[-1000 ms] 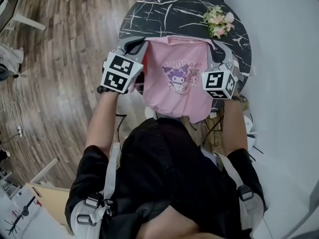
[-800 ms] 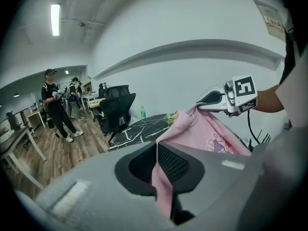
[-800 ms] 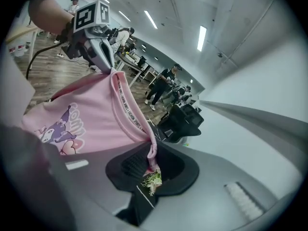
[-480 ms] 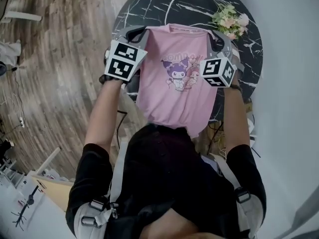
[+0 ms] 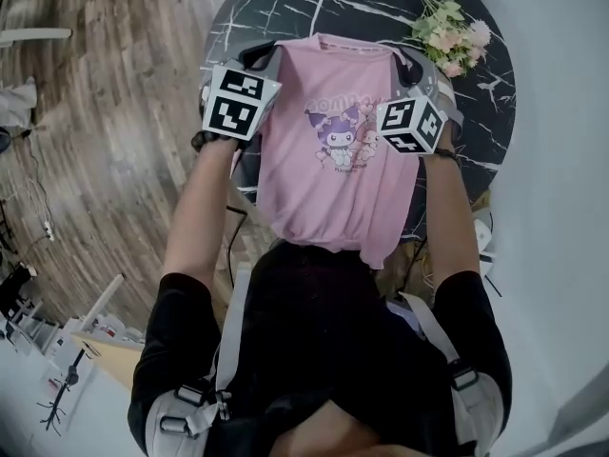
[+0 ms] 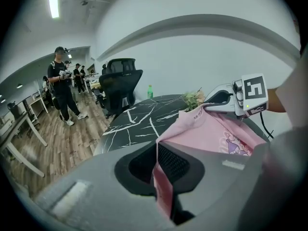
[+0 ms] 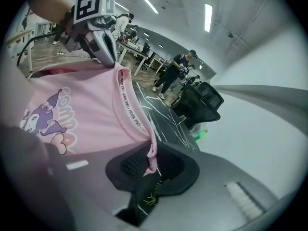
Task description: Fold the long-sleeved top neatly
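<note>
Pink top (image 5: 328, 160) sits mid-frame in the head view, stretched flat btw both grippers by its shoulder corners. The hem hangs down toward the person's dark shirt. Fabric looks like soft matte knit w/ a cartoon print on the chest and a printed tape strip inside the neckline.

Left gripper (image 6: 161, 177) is clamped tight on a pinched fold of pink cloth, and right gripper (image 7: 149, 162) is pinching the other corner the same way, its textured black pads biting a thin bunched edge.

Round black table (image 5: 314, 8) w/ white marble veins fills the top of the frame, w/ a little flower bunch (image 5: 452, 36) upper right and wood-plank floor (image 5: 95, 112) on the left.
</note>
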Demonstrator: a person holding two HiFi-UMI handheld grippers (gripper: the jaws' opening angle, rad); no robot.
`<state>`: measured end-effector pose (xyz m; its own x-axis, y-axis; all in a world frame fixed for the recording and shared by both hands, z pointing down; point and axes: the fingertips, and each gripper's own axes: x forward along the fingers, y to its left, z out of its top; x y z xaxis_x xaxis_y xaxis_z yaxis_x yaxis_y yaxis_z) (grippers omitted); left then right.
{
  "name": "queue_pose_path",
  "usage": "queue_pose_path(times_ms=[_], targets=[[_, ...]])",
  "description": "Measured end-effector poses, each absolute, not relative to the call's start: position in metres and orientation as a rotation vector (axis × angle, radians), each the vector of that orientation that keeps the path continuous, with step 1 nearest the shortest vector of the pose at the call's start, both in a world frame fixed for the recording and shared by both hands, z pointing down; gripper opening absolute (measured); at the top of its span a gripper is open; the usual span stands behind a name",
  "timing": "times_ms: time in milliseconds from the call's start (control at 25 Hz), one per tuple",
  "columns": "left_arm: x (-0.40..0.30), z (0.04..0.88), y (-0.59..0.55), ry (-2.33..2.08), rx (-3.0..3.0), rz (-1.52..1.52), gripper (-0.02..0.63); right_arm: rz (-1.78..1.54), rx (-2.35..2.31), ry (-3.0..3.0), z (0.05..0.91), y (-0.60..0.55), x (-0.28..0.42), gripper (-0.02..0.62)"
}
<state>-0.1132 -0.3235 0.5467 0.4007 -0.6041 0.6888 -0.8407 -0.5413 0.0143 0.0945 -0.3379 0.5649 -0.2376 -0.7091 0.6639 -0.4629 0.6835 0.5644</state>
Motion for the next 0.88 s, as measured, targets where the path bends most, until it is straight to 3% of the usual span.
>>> queue_pose_path(times_ms=[480,640,880], targets=[[-0.111,0.603,-0.338,-1.201,2.225,1.018,0.02,-0.234,0.865,-1.861,0.614,-0.348,0.099,0.056],[-0.113,0.616,-0.337,-1.212,2.181,1.017,0.027,-0.152,0.866,-1.87,0.622,-0.35,0.102,0.137],[-0.109,0.6,-0.329,-1.217,2.165,0.846,0.146,0.017,0.905,-1.959,0.613,-0.342,0.101,0.195]])
